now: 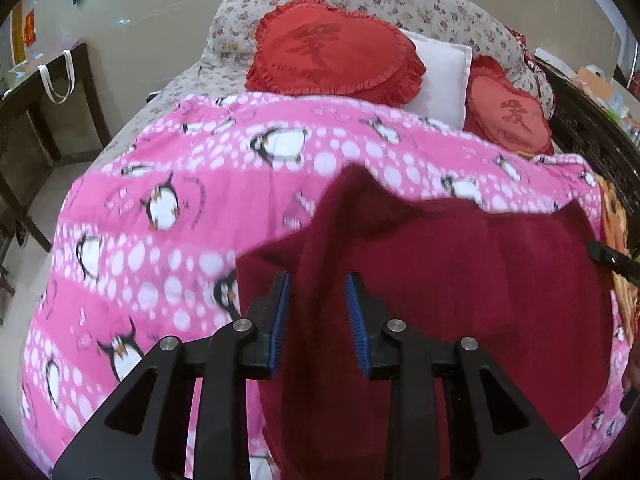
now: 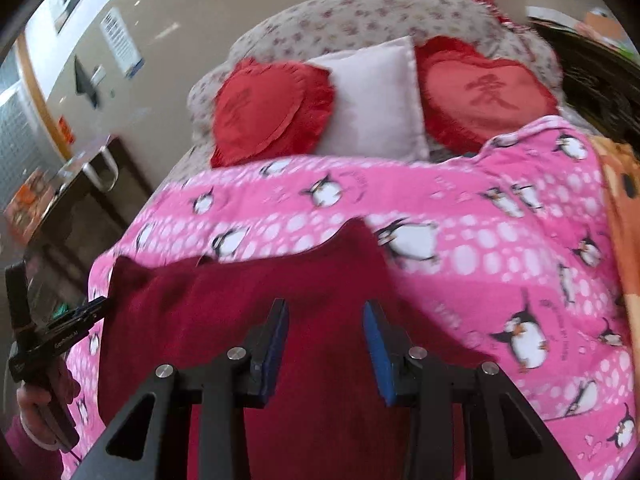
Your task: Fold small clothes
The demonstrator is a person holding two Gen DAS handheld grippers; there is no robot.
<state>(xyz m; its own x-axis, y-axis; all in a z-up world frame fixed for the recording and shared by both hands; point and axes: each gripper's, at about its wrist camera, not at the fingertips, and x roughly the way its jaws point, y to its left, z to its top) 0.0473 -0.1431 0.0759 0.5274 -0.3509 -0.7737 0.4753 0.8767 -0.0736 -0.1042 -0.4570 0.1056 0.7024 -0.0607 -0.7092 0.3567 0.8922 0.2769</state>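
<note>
- On the bed, left hand-held gripper (image 1: 318, 280) jaws narrowly apart, a raised ridge of the dark red garment (image 1: 460, 272) between the pads; contact unclear.
- Right hand-held gripper (image 2: 326, 308) jaws narrowly apart over the same garment, not pinching.
- Garment lies spread on pink penguin blanket (image 1: 160, 200).
- Red heart cushions (image 1: 332, 56) and white pillow (image 1: 440, 76) beyond.

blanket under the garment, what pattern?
Pink blanket with white dots and black-and-white penguins; clearest in the left wrist view.
</note>
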